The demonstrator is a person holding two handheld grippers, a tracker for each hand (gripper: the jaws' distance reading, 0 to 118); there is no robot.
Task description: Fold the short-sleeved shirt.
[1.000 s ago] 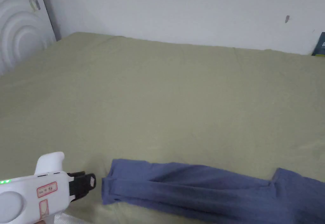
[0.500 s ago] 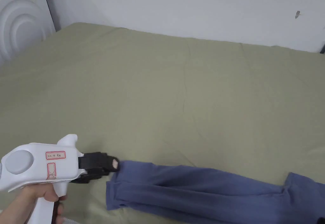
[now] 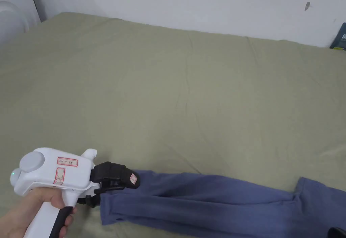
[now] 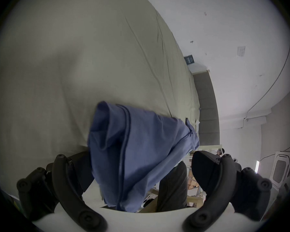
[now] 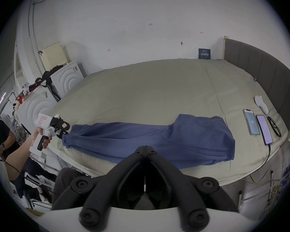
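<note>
I have the blue shirt [image 3: 216, 201] lying along the near edge of the olive bed [image 3: 175, 90], already narrowed into a long strip running from about 7 o'clock to 4 o'clock in my head view. My left gripper [image 3: 116, 189] sits at the strip's left end, jaws spread wide with the hem bunched between them [image 4: 134, 152]; neither jaw presses the cloth yet. My right gripper [image 5: 146, 146] hangs above the near edge at 6 o'clock, jaws pressed together on nothing. My worry: if I close the left now, I may catch only the top layer and the fold opens. With the right end unheld, a pull could drag the shirt toward the phones [image 5: 258, 126] at 3 o'clock.
</note>
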